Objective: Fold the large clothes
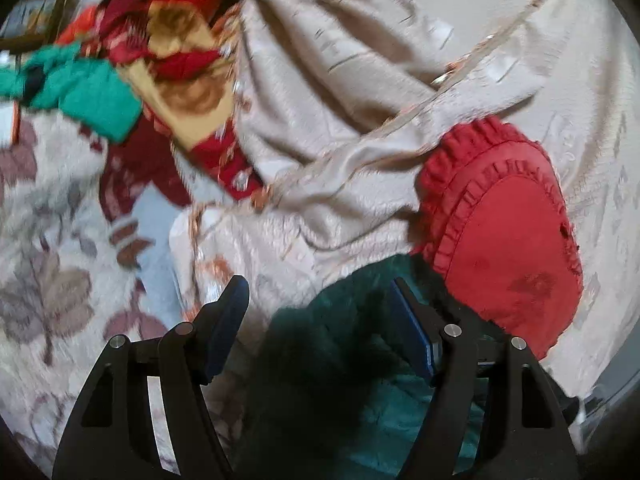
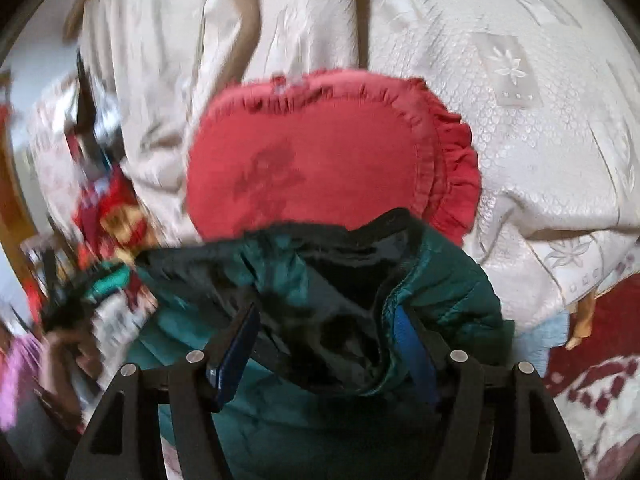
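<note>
Cream embossed bedspread [image 2: 520, 128], rumpled

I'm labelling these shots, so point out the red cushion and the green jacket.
red cushion [image 2: 312, 160], right wrist view, on its flat middle.
green jacket [image 2: 448, 288], right wrist view, on its quilted shell.

no readable text, labels or numbers, both views blurred
</note>
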`<state>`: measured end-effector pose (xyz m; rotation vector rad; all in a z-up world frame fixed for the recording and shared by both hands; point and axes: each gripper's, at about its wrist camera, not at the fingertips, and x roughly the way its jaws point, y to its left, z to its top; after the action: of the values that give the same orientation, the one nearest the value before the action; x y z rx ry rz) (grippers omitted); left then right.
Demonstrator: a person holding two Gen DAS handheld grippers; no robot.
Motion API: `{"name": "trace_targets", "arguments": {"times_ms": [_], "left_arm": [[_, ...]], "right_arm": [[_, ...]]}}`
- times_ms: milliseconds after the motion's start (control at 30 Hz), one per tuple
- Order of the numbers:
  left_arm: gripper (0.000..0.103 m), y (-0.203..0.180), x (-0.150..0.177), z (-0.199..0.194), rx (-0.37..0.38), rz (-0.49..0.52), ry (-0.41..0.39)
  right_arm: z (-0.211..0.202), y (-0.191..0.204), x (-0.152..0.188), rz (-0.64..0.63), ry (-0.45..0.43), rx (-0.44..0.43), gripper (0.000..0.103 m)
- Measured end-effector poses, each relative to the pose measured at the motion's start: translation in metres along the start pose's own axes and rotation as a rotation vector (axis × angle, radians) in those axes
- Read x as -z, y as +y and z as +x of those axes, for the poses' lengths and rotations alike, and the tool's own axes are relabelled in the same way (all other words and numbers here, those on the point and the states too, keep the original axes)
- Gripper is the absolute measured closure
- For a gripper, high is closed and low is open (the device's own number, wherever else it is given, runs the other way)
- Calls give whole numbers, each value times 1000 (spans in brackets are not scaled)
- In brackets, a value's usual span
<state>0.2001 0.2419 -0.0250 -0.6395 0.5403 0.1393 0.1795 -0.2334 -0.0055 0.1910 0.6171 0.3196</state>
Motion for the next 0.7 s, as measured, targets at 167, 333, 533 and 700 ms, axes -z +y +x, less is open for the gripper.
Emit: {"name": "trace_targets", "arguments": {"times_ms": [167, 333, 533, 700], "left_arm": [[31, -6, 6, 4, 9, 36, 28], [31, -22, 12, 11, 24, 84, 53], [31, -55, 13, 34, 61, 207, 69], [31, -53, 16, 72, 3, 215, 112]], "right_arm": [[-17, -8, 0, 33, -119, 94, 36], [-49, 0, -1, 14, -289, 166, 30], [5, 22, -7, -152, -71, 129, 52], [76, -9, -28, -87, 106, 147, 57]]}}
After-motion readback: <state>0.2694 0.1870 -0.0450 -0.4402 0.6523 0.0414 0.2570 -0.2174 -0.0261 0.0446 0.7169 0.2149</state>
